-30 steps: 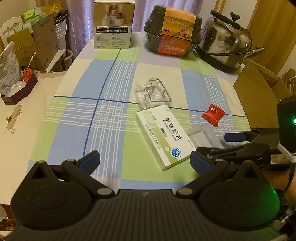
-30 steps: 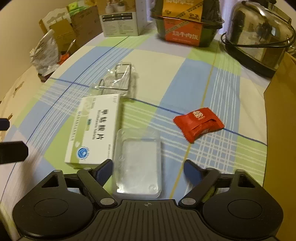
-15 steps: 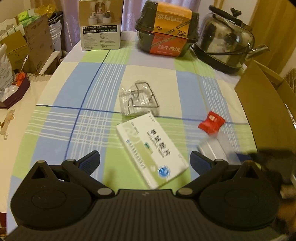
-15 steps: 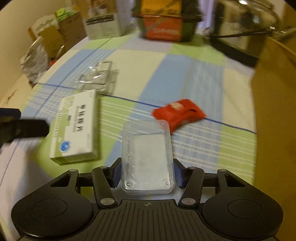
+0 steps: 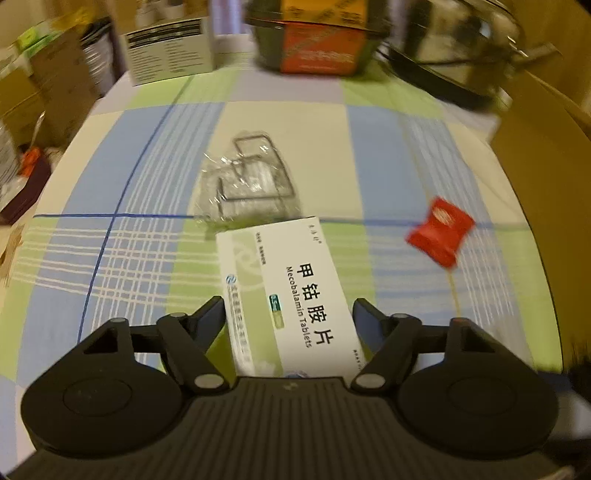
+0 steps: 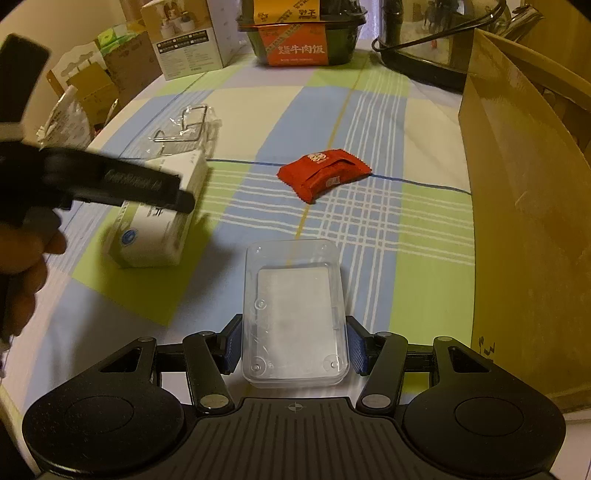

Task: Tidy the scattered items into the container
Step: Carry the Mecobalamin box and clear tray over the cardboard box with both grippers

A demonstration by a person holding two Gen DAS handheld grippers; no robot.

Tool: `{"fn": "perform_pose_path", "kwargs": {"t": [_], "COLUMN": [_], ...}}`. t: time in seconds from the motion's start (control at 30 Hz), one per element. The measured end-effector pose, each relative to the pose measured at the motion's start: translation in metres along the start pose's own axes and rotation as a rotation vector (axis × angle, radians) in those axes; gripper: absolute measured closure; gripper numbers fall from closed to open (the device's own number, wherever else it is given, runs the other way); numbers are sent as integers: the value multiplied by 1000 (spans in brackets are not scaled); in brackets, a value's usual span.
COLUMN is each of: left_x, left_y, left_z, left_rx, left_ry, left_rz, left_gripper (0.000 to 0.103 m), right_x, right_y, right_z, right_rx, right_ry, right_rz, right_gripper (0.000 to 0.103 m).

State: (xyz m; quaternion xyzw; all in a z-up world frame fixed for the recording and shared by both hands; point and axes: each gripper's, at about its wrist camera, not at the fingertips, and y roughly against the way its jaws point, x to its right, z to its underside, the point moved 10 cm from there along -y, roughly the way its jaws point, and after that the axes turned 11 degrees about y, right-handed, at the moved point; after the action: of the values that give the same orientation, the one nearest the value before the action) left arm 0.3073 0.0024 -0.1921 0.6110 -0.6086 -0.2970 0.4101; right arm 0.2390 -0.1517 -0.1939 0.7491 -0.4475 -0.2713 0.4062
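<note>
A white and green medicine box (image 5: 288, 295) lies on the checked tablecloth, and my left gripper (image 5: 288, 314) has its fingers pressed on the box's two long sides. My right gripper (image 6: 293, 347) is shut on a clear plastic case (image 6: 293, 306), held a little above the cloth. Past the case lies a red packet (image 6: 323, 173), which the left wrist view shows as the red packet (image 5: 439, 236) off to the right. A wire hook in a clear bag (image 5: 251, 184) sits just beyond the medicine box. An open cardboard box (image 6: 524, 221) stands at the right.
At the table's far end stand a white product box (image 6: 192, 40), a black food bowl with an orange label (image 6: 301, 33) and a metal kettle (image 6: 436, 40). Cartons and bags (image 6: 85, 85) crowd the left, off the table. A hand (image 6: 22, 266) holds the left gripper.
My left gripper moved forward over the medicine box and its jaws narrowed onto it. My right gripper closed on the clear case and raised it slightly.
</note>
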Motion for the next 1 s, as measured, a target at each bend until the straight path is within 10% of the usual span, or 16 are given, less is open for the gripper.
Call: {"fn": "perform_pose_path", "kwargs": {"t": [0.63, 1.0], "left_x": [6, 14], "left_y": [7, 85], "left_z": [38, 50], "left_rx": [-46, 23], "left_ry": [-110, -110], "left_rz": [21, 57], "left_gripper": [36, 36], "right_x": [-9, -15], "right_y": [-8, 58], "right_z": [-8, -18], "right_rx": [-6, 88], "right_ry": [94, 98], "right_rz": [38, 77], "right_gripper": [45, 45]}}
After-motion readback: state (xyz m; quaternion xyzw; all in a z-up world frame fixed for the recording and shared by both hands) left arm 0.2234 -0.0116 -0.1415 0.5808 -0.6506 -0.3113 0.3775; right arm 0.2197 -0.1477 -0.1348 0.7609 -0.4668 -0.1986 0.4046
